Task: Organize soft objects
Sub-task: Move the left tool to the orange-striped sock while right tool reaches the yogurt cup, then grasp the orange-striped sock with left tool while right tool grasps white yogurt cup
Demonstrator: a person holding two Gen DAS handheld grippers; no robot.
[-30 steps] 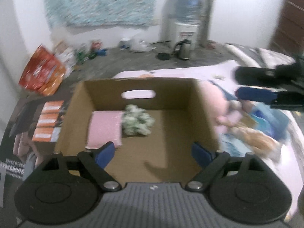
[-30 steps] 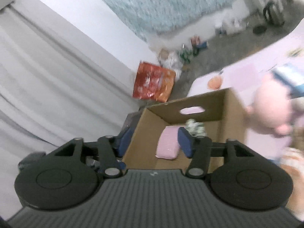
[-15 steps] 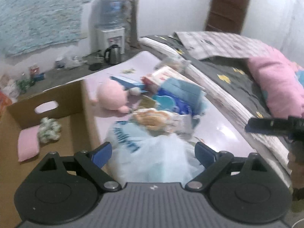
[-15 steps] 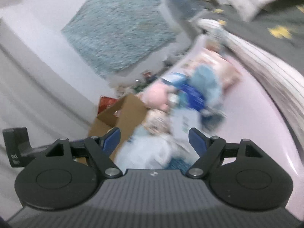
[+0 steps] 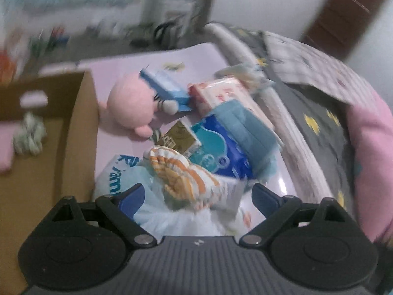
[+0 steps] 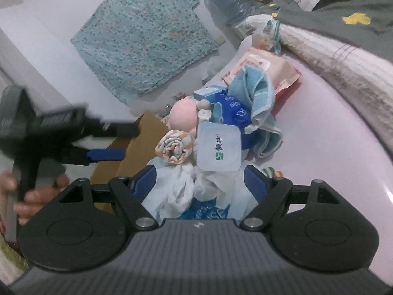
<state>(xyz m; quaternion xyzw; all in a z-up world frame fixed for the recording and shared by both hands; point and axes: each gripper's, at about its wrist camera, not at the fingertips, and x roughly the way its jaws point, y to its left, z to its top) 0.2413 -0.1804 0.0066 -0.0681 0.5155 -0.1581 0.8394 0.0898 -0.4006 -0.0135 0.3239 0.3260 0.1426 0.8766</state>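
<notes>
A second ago both views faced the cardboard box (image 5: pixel 73 127); now they face the pile of soft things beside it on the pink tabletop (image 6: pixel 331 132). Left tool (image 5: pixel 194 194) and right tool (image 6: pixel 200 175) both gape wide, empty, above the rolled orange-striped cloth (image 5: pixel 179 172) and white bag (image 6: pixel 181 191).

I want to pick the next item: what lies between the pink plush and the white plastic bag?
In the left wrist view, the rolled orange-striped cloth and a small brown packet lie between pink plush and white bag.
</notes>
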